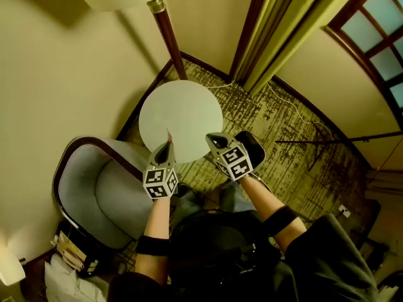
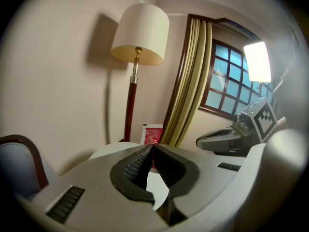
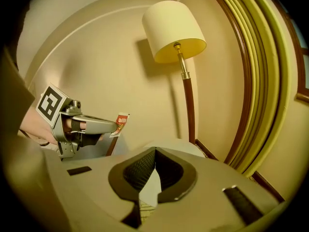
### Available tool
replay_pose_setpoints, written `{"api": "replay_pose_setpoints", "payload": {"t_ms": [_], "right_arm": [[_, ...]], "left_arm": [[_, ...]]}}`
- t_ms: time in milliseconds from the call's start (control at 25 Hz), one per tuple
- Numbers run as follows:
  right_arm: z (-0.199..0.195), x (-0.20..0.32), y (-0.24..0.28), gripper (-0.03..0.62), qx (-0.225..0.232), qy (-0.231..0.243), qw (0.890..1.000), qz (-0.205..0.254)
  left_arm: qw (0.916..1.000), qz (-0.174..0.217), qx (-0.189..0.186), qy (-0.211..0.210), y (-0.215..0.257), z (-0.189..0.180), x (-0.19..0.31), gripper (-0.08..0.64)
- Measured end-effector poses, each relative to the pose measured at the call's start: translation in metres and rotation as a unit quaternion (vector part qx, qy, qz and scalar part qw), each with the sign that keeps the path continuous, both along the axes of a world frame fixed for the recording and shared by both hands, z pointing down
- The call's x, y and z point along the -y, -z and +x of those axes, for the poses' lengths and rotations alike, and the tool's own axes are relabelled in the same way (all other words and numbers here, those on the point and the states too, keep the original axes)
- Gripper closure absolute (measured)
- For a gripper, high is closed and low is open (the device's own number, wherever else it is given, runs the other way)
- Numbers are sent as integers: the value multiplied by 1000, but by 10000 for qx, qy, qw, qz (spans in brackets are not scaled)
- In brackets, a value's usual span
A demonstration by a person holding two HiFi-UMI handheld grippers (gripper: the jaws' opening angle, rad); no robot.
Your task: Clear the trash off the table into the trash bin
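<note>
now the left tool is clamped shut on a small red-and-white packet held above the round white worktop, the right tool shut and empty, so i'd keep that pinch firm and find the bin, which no view shows.

Cream walls meet at a corner where a floor lamp with a cream shade and dark red pole stands beside olive-gold curtains and a dark-framed paned window. On the patterned olive carpet stand a round white tabletop and a grey upholstered armchair with a dark wooden frame
</note>
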State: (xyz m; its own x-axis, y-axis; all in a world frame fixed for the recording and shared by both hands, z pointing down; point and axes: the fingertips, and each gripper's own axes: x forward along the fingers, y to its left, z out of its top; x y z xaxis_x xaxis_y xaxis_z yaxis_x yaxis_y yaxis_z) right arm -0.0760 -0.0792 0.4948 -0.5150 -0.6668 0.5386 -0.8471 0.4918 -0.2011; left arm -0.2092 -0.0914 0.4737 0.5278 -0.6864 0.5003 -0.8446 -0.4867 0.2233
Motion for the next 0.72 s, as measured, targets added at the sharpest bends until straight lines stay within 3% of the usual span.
{"api": "replay_pose_setpoints", "payload": {"t_ms": [240,440,600,720], "right_arm": [[5,-6,10,591,-32,-180,9998,51],[61,-15,10,591,-116,-880,9961,4],[127,-42,9,591,-210,-1673,9857,-41],[179,-71,13,591,-224,-2343,9718,-104]], "left_arm": [[9996,60,-72,-251,15,9,-1,560],[9947,-10,-85,-1027,14,69,1,560],[9823,2,-75,-1873,8,140,-13,560],[9646,-11,-100,-2633,9,205,-33,560]]}}
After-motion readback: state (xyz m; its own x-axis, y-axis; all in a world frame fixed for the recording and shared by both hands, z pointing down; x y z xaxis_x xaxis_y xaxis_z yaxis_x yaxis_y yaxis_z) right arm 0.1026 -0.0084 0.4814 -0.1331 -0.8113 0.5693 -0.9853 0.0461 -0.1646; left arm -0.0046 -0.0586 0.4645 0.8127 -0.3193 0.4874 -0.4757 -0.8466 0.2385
